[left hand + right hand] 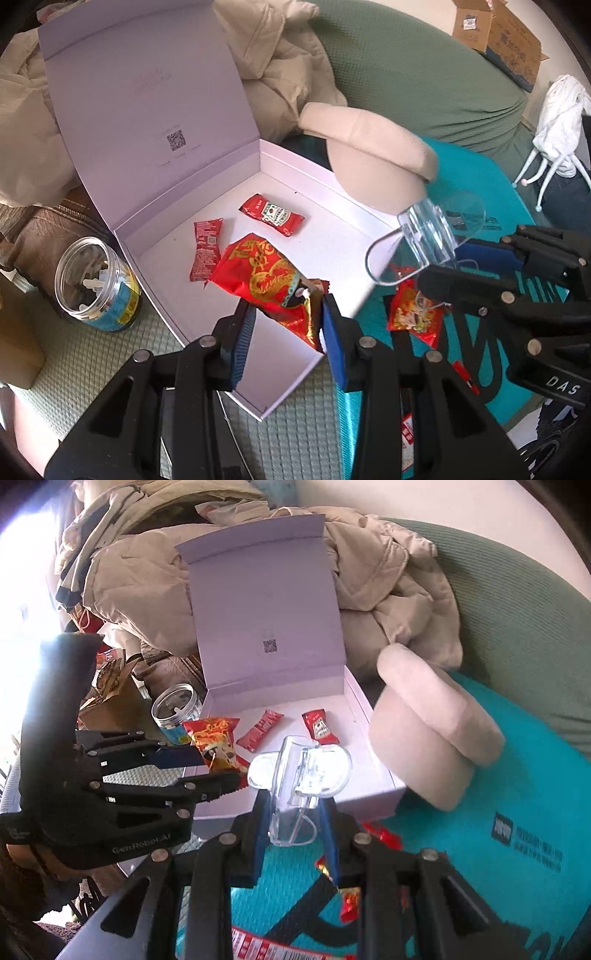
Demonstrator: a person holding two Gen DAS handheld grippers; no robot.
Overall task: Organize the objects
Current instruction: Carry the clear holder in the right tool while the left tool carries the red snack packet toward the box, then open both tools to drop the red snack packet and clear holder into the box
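A: Where do the two held things sit against the box [325, 177]?

B: The open white box lies on the quilted mat, lid propped up behind. The left gripper [288, 317] carries the red snack bag [266, 280] over the near corner of the tray. The bag's long axis runs from the jaws up and away toward the box's middle, so most of it hangs over the floor of the box already.

A: And the right one?

B: The right gripper [293, 812] holds the clear plastic clip [299, 771] just outside the box's near wall, above the teal bag [480, 775]. The box lies ahead of it, past that rim. I judge the left hand nearer to a drop; the right has the wall to cross.

A: How do the jaws stand?

B: Left jaws are narrow, pressed on the bag's crimped end. Right jaws are nearly closed, pinching the clip's handle end, its broad rounded mouth pointing forward at the box.

A: What's in there so far?

B: Two red ketchup sachets [271, 214] lying flat near the middle. Another red packet [415, 317] lies outside on the teal bag, and a clear jar [96, 284] stands to the box's left.
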